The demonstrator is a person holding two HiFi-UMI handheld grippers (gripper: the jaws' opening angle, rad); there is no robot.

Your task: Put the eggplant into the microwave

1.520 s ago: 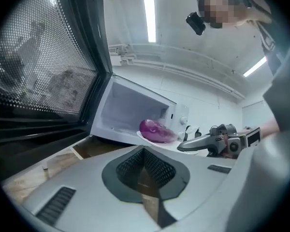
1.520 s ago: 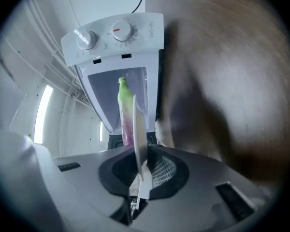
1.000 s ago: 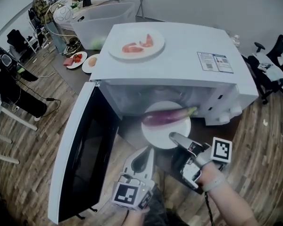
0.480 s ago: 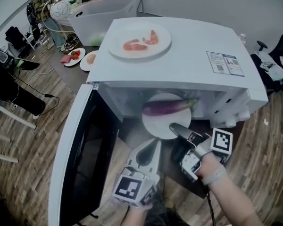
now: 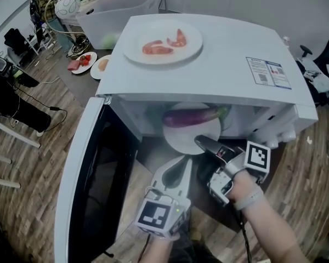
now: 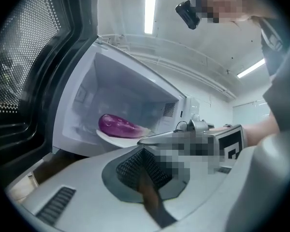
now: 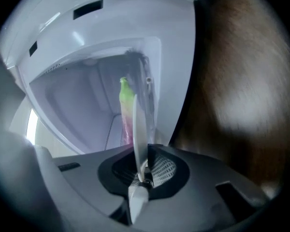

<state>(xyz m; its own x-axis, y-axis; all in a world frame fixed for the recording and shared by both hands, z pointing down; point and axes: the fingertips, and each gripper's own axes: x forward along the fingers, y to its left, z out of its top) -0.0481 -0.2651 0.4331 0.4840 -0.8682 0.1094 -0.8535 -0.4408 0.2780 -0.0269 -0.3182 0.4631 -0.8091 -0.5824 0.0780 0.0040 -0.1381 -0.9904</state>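
Nearest, the left gripper (image 5: 181,164) has its jaws together and empty, beside the open door (image 5: 85,185). The right gripper (image 5: 202,142) is clamped on the rim of a white plate (image 5: 178,138). On the plate lies the eggplant (image 5: 189,116), just inside the mouth of the microwave (image 5: 219,59).

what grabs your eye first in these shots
A glossy purple eggplant lies on a round white plate at the mouth of the boxy white microwave, whose door hangs open to the left. The right gripper clamps the plate's near rim. On the microwave's top sits a second white plate with red food pieces.
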